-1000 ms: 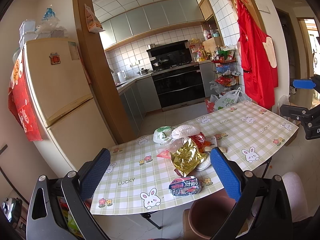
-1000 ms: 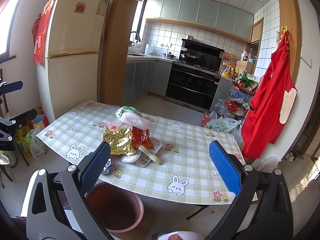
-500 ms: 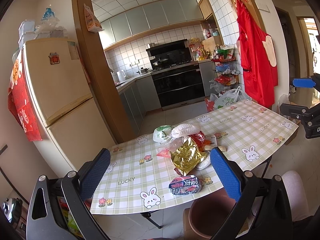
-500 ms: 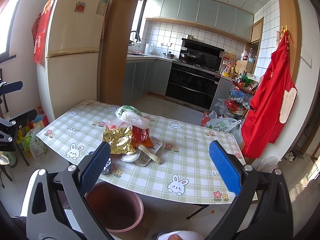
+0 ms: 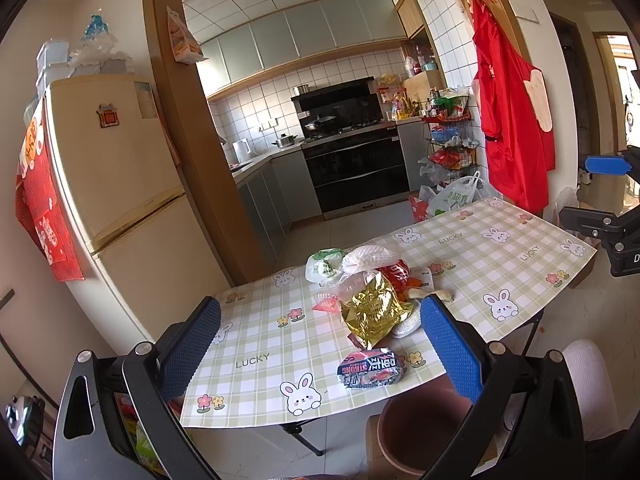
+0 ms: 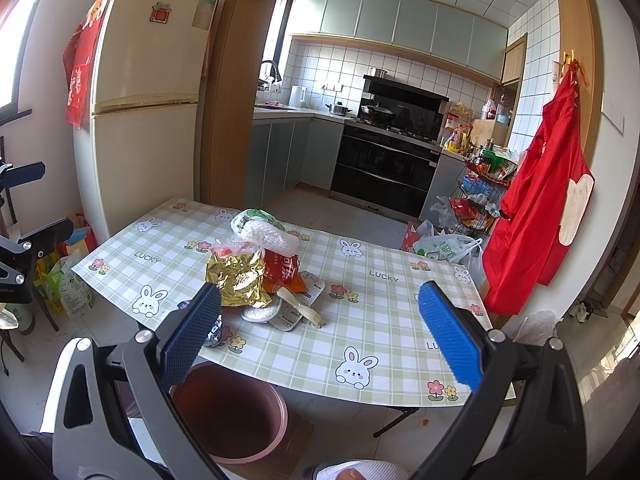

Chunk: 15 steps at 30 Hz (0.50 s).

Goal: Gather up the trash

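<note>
Trash (image 5: 372,300) lies heaped mid-bench: we see a crinkled gold foil bag (image 6: 237,276), white foam net (image 6: 272,236), red wrapper (image 6: 282,268) and a flattened packet (image 5: 370,368) near the edge. Our left claw (image 5: 320,352) and right claw (image 6: 320,336) both gape wide, holding nothing, above the checked bench (image 6: 384,320). A round brown bin (image 6: 232,412) stands below.
</note>
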### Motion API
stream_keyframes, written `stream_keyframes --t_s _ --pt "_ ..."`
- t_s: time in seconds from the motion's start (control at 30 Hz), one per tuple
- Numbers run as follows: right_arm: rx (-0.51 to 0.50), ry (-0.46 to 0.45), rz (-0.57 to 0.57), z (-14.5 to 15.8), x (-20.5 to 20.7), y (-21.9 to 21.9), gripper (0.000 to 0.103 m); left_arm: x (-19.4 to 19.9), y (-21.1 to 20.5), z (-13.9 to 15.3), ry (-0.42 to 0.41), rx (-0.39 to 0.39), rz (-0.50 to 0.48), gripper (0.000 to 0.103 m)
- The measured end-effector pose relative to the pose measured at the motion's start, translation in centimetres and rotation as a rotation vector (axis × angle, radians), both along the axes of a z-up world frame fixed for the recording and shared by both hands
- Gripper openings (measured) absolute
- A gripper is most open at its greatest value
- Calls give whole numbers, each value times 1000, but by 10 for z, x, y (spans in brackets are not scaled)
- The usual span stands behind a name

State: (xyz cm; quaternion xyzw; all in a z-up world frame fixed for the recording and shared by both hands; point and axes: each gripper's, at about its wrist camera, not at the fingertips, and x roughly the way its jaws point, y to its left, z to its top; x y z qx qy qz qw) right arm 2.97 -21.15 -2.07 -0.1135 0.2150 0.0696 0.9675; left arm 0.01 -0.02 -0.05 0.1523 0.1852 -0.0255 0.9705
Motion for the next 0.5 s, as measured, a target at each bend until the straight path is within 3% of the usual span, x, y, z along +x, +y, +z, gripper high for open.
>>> stream_keyframes --t_s 0.5 --pt "-1 1 1 0 0 -1 97 0 0 0 2 1 0 98"
